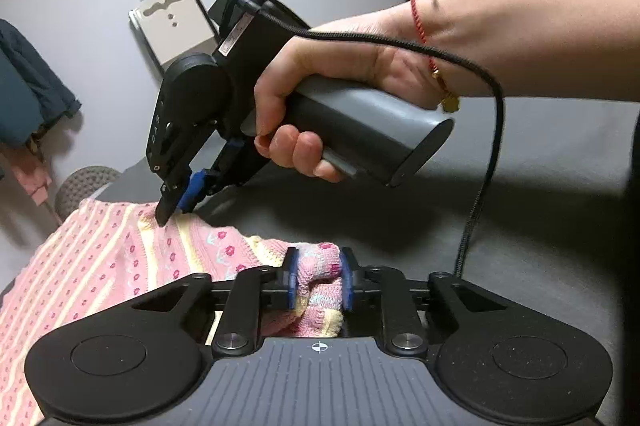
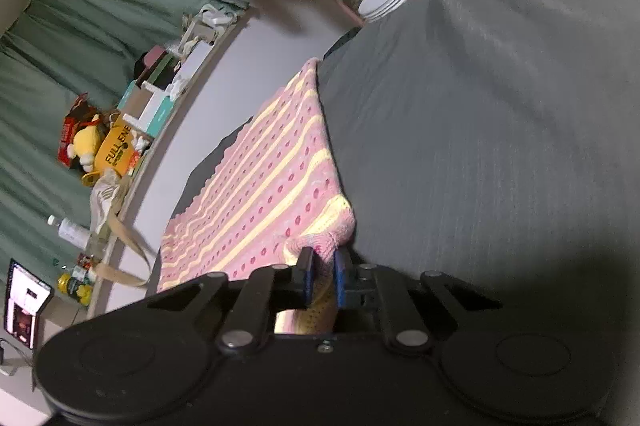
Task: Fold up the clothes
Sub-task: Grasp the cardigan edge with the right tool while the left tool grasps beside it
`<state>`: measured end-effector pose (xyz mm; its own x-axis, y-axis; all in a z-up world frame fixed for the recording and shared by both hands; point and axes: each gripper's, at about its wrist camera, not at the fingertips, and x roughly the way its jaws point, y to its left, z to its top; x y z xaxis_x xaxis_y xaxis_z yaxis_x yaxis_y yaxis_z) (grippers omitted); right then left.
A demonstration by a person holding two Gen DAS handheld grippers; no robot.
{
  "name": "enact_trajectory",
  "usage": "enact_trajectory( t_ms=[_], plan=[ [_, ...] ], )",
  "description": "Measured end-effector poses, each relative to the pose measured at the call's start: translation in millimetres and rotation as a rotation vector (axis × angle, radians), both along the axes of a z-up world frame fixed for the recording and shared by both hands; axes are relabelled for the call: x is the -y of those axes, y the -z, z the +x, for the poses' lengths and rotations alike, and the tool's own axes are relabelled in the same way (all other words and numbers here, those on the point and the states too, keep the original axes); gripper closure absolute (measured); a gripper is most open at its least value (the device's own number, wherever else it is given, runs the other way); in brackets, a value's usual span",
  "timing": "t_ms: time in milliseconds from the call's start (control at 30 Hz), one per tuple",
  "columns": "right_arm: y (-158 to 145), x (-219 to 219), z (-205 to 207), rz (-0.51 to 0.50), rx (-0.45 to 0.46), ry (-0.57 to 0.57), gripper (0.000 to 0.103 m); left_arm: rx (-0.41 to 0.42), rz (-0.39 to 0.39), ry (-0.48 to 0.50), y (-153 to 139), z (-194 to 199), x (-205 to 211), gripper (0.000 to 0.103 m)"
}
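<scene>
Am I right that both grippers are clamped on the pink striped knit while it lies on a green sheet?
Not quite: the sheet is grey, as the right wrist view shows. The rest holds: the left gripper and the right gripper are both clamped on the pink striped knit.

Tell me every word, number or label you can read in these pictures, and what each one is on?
"FULLENE": black letters on the yellow box on the shelf; it may run on out of sight.
"D A S": pale letters on the black side of the right gripper; a guess, they are small.
Too blurred to read: the sticker on that gripper's body, the phone screen, the red packet.
</scene>
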<state>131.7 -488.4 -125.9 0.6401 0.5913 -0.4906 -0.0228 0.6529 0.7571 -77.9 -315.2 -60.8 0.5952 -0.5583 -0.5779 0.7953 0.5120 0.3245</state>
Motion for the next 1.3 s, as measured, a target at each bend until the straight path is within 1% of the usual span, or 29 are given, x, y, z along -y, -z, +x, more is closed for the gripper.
enact_trajectory(
  t_ms=[100,233,333,400,433,467,500,533,567,600,700,733,767,800,833,867,900,933,967,1000,1067,1100,1167,1300],
  plan=[
    [-9.3,0.2,-2.3,-0.014,0.052,0.019,0.094,-0.027,-0.020,0.014,-1.7,0.2,-5.5,0.084],
    [-3.0,-3.1,-0.7,-0.048,0.049,0.039,0.094,-0.039,-0.025,0.027,1.7,2.4,-6.7,0.084],
    [4.7,-3.9,0.9,-0.042,0.024,0.045,0.094,-0.018,-0.019,0.032,4.2,0.4,-6.5,0.084],
    [3.6,-4.4,0.8,-0.039,0.018,0.042,0.093,0.009,-0.021,0.031,4.7,-4.3,-6.3,0.077],
    [2.3,-4.7,0.5,-0.038,0.016,0.040,0.089,0.022,-0.025,0.031,4.6,-7.0,-6.4,0.063],
    [1.3,-4.2,0.0,-0.031,0.013,0.040,0.082,0.029,-0.036,0.028,3.6,-10.1,-6.7,0.052],
    [0.6,-3.3,-0.8,-0.021,0.009,0.042,0.079,0.036,-0.049,0.023,2.5,-13.2,-7.4,0.031],
    [-1.2,-2.4,-1.4,-0.019,0.009,0.041,0.073,0.050,-0.064,0.014,1.6,-17.7,-8.8,0.014],
    [-3.5,-1.6,-1.9,-0.023,0.012,0.038,0.072,0.073,-0.079,0.013,1.3,-24.6,-9.5,0.011],
    [-5.9,-0.7,-2.4,-0.026,0.014,0.034,0.072,0.088,-0.087,0.016,1.0,-28.1,-10.0,0.011],
    [-5.3,-2.2,-1.6,-0.039,0.007,0.018,0.074,0.075,-0.078,0.029,3.1,-31.3,-7.6,0.011],
    [-3.8,-3.3,-1.0,-0.041,0.002,0.010,0.080,0.076,-0.076,0.032,4.1,-31.9,-6.8,0.011],
    [-2.1,-4.6,-0.6,-0.042,-0.002,0.003,0.090,0.083,-0.069,0.036,4.9,-32.3,-6.1,0.011],
    [-1.2,-5.8,-0.6,-0.049,0.000,0.001,0.091,0.081,-0.054,0.035,5.9,-33.2,-4.7,0.012],
    [-0.8,-6.9,-0.8,-0.060,0.005,0.002,0.093,0.057,-0.038,0.037,6.9,-32.6,-3.5,0.013],
    [-1.0,-7.7,-1.0,-0.070,0.011,0.002,0.093,0.016,-0.038,0.044,8.4,-30.0,-3.6,0.027],
    [-1.5,-8.4,-1.2,-0.080,0.017,0.001,0.094,-0.038,-0.066,0.052,9.1,-27.0,-6.5,0.037],
    [-2.1,-8.4,-1.5,-0.082,0.020,0.002,0.094,-0.099,-0.101,0.050,9.2,-22.6,-9.5,0.044],
    [-2.8,-7.9,-1.8,-0.080,0.023,0.003,0.094,-0.130,-0.122,0.036,9.4,-19.5,-11.8,0.050],
    [-3.5,-7.4,-2.2,-0.078,0.025,0.004,0.094,-0.141,-0.132,0.028,9.5,-17.8,-13.9,0.054],
    [-4.9,-6.9,-2.4,-0.075,0.033,0.010,0.094,-0.160,-0.149,0.014,8.9,-14.0,-18.4,0.066],
    [-5.6,-6.6,-2.5,-0.074,0.037,0.013,0.094,-0.173,-0.158,0.010,8.6,-12.7,-21.4,0.068],
    [-8.0,-7.7,-3.2,-0.081,0.056,0.021,0.094,-0.186,-0.166,0.016,9.7,-15.5,-26.2,0.068],
    [0.3,-9.7,-2.4,-0.082,0.039,0.035,0.094,-0.117,-0.141,0.019,16.0,-31.9,-23.5,0.066]
  ],
)
